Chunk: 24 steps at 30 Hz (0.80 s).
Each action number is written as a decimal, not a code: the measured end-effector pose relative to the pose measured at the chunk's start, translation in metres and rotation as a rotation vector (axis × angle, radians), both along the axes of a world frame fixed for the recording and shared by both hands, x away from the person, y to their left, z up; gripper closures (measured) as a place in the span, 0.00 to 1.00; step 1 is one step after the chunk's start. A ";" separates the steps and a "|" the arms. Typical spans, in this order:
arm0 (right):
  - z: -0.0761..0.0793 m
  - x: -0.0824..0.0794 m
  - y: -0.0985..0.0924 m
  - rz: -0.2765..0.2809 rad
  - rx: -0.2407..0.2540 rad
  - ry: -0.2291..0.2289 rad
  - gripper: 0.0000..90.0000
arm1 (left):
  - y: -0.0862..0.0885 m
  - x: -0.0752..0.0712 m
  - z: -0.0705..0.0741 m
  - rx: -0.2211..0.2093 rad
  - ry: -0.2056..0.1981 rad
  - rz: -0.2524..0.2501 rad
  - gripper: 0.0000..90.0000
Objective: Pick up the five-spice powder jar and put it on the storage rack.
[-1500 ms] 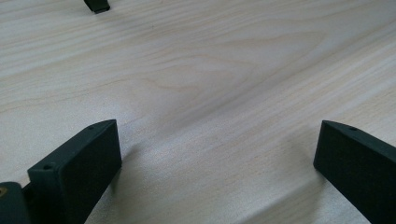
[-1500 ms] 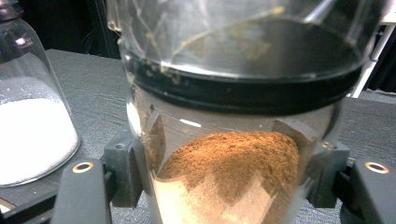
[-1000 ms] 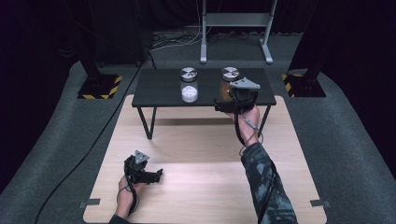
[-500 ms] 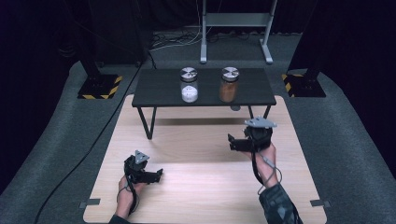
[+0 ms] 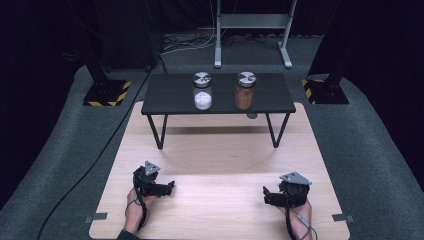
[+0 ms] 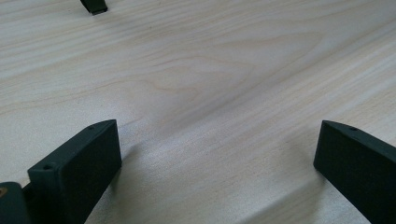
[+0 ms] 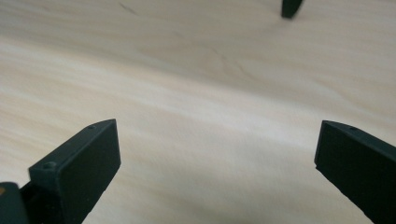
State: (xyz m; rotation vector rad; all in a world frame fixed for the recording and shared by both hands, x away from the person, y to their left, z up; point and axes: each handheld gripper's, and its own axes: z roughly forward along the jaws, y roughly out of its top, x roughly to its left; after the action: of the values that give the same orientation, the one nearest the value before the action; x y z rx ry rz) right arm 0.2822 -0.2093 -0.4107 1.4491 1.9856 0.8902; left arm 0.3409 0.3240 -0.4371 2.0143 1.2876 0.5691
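Note:
Two glass jars with silver lids stand on a low black table (image 5: 170,102): the left jar (image 5: 202,91) holds something white, the right jar (image 5: 245,91) something brown. My left gripper (image 5: 169,186) rests low on the wooden board at the front left, open, nothing between its jaws. My right gripper (image 5: 266,195) sits at the front right of the board, also open and holding nothing. In the left gripper view my gripper (image 6: 217,161) faces bare wood; in the right gripper view my gripper (image 7: 217,161) does too. Both are far from the jars.
The pale wooden board (image 5: 220,165) lies on grey carpet under and in front of the table. A table leg foot (image 6: 93,6) shows far off in the left gripper view, another foot (image 7: 291,7) in the right gripper view. A metal stand (image 5: 252,30) rises behind the table.
My right gripper has come away from the brown jar on the table, moving back and down to the front right of the board. The left gripper has stayed put.

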 end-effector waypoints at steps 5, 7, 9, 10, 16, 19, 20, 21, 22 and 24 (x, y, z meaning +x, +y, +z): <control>-0.011 -0.014 -0.003 -0.043 0.000 -0.006 0.00 | 0.000 0.000 0.000 0.000 0.000 0.000 0.00; -0.014 -0.016 -0.005 -0.052 0.008 -0.007 0.00 | 0.000 0.000 0.000 0.000 0.000 0.000 0.00; -0.016 -0.018 -0.004 -0.061 0.009 -0.007 0.00 | 0.000 0.000 0.000 0.000 0.000 0.000 0.00; -0.017 -0.018 -0.003 -0.062 0.005 -0.005 0.00 | 0.000 0.000 0.000 0.000 0.000 0.000 0.00; -0.023 -0.020 -0.002 -0.072 0.002 -0.009 0.00 | 0.000 0.000 0.000 0.000 0.000 0.000 0.01; -0.024 -0.021 -0.002 -0.074 0.004 -0.013 0.00 | 0.000 0.000 0.000 -0.001 0.000 0.000 0.01; -0.025 -0.021 -0.003 -0.073 0.007 -0.014 0.00 | 0.000 0.000 0.000 0.000 0.000 0.000 0.00; -0.025 -0.020 -0.003 -0.068 0.006 -0.014 0.00 | 0.000 0.000 0.000 0.000 0.000 -0.001 0.01; -0.025 -0.021 -0.003 -0.066 0.004 -0.015 0.00 | 0.000 0.000 0.000 0.000 0.000 0.000 0.01; -0.026 -0.021 -0.002 -0.060 0.001 -0.019 0.00 | 0.000 0.000 0.000 -0.001 0.000 -0.001 0.00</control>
State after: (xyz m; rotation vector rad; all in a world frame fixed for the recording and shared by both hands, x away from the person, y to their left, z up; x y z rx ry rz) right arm 0.2615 -0.2117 -0.4369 1.4880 1.9177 0.8760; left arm 0.3409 0.3240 -0.4371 2.0142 1.2870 0.5683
